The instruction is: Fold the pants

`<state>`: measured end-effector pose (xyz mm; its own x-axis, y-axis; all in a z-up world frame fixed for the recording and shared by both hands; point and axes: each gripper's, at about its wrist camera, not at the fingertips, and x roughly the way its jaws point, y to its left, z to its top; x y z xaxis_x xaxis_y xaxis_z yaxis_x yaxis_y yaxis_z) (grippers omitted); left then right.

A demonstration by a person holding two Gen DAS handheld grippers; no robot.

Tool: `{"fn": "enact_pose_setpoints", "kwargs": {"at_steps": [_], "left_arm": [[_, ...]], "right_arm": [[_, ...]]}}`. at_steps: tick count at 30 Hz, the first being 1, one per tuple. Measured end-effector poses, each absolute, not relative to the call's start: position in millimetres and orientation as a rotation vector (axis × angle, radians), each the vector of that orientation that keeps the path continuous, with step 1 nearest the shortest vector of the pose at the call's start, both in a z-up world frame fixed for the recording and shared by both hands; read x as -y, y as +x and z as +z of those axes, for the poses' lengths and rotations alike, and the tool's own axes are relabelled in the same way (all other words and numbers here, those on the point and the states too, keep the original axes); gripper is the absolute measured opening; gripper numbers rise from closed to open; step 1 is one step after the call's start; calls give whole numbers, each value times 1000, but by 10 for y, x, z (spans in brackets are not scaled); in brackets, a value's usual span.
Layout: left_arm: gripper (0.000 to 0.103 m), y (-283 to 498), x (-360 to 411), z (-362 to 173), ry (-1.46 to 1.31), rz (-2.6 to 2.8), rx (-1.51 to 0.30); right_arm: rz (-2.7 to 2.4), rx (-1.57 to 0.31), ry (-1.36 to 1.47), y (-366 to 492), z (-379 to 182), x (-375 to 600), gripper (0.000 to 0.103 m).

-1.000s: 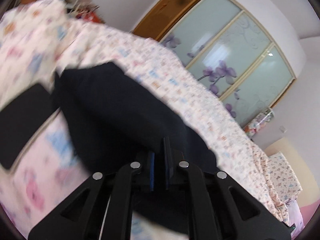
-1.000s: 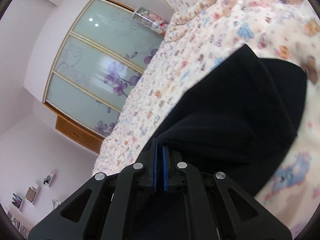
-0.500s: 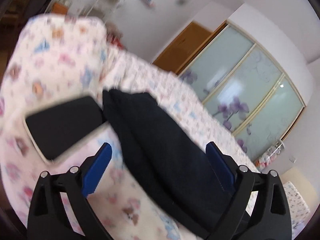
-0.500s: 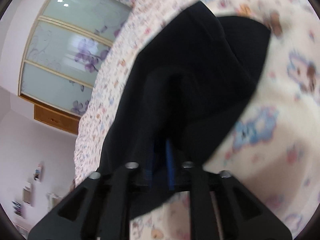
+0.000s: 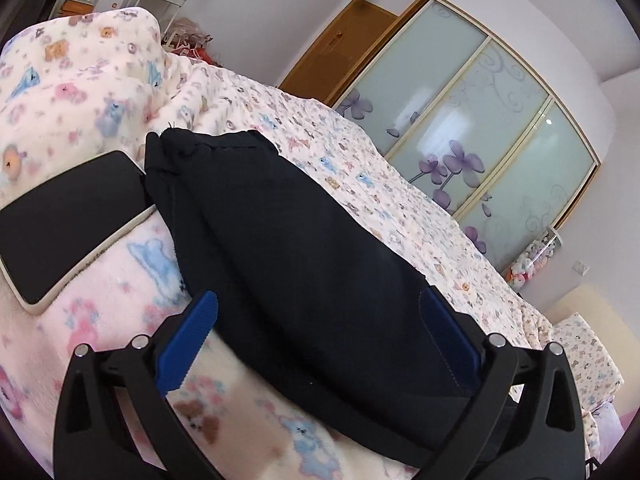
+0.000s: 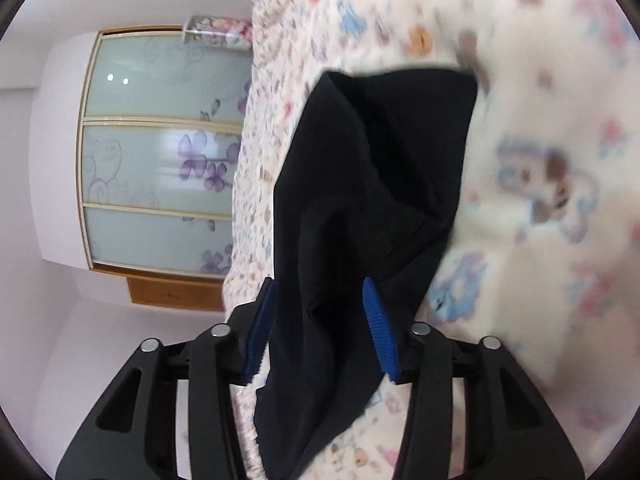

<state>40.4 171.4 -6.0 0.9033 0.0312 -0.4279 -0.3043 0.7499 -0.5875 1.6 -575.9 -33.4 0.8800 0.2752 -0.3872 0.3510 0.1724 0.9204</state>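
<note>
pants [image 5: 304, 256] lay folded on the bed [image 5: 360, 168], beside a tablet [image 5: 68, 220] | left gripper [image 5: 320, 344]: clamped before, jaws just opened wide, cloth loose between | right gripper [image 6: 320, 320]: also released, half apart

Two close wrist views along the jaws, both over black pants [image 5: 288, 248] on bed.

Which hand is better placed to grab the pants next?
Probably right. The right hand-held gripper already has the black pants between its open pads. The left hand-held gripper spreads wide above flat cloth, not straddling an edge.
</note>
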Motion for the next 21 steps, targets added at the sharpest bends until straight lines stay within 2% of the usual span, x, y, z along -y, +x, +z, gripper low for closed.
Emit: {"fn": "enact_pose_setpoints", "kwargs": {"at_steps": [4, 8, 12, 13, 14, 17, 21], "left_arm": [[101, 446, -1705, -82, -693, 189, -424], [101, 433, -1713, -80, -693, 185, -428], [101, 442, -1713, -85, -693, 187, -435], [101, 441, -1712, -86, -693, 187, -435], [101, 444, -1714, -89, -693, 188, -436], [101, 439, -1710, -96, -697, 189, -439], [101, 449, -1710, -107, -702, 195, -443]], "right_arm": [[-227, -529, 1353, -102, -253, 5808, 44], [-412, -482, 1004, -152, 193, 5807, 44], [-410, -629, 951, 111, -12, 5808, 43], [-399, -670, 955, 168, -97, 5824, 40], [-407, -714, 942, 227, -184, 5810, 28], [-422, -733, 853, 236, -121, 5776, 16], [-485, -615, 679, 198, 236, 5716, 11]]}}
